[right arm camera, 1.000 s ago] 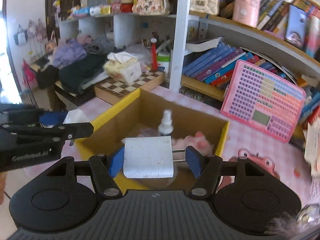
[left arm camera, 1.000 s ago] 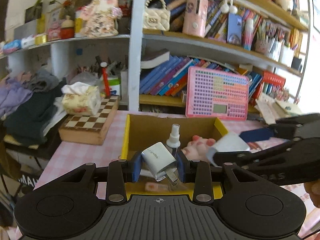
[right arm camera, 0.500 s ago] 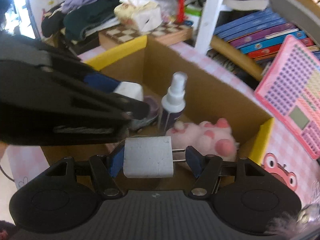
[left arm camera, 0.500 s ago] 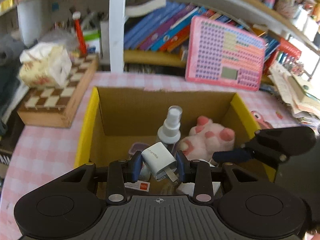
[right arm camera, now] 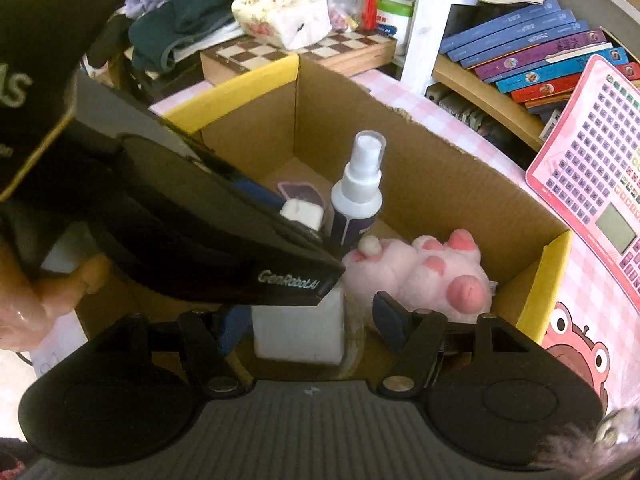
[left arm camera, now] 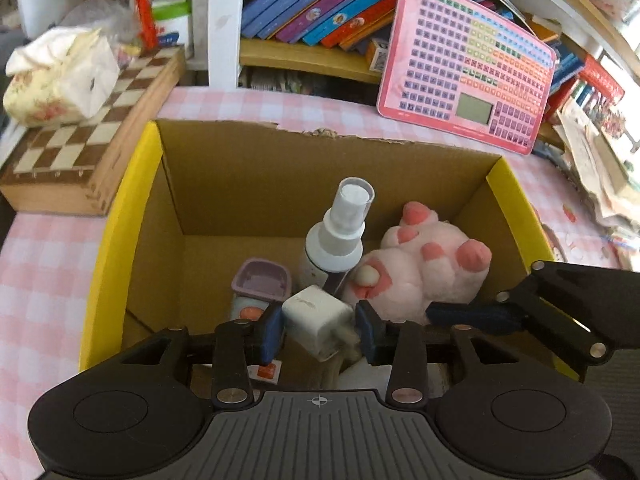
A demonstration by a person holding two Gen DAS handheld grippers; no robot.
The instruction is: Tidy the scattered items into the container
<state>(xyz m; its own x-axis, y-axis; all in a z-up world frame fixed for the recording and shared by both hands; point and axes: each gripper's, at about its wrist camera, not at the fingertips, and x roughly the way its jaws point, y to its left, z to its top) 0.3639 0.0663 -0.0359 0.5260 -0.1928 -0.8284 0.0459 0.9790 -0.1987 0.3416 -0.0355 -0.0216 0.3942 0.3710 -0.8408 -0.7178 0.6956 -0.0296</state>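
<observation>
A pink checked tablecloth (left arm camera: 48, 264) covers the table, and on it stands the cardboard box (left arm camera: 320, 168) with yellow outer sides, open at the top. Behind it a chessboard (left arm camera: 92, 128) carries a tissue pack (left arm camera: 56, 76), and a pink toy keyboard (left arm camera: 468, 64) leans against a shelf of books (left arm camera: 320, 4).

Both tools reach down into the box. The left gripper (left arm camera: 318, 330) has just been opening its jaws; a white charger (left arm camera: 318, 320) sits between them, blurred at its lower end, with a gap showing beside the right pad, so it looks let go. The right gripper (right arm camera: 300, 326) has also just been opening; a white block (right arm camera: 298, 330) lies between its jaws, close against the left pad and clear of the right one, so not clamped.

Already in the box are a pink plush paw (left arm camera: 420, 268) on the right, a white spray bottle (left arm camera: 340, 236) standing upright beside it, and a small lilac tub (left arm camera: 262, 282) to the left of the bottle. A hand (right arm camera: 36, 300) grips the left tool's handle at the edge of the right view.
</observation>
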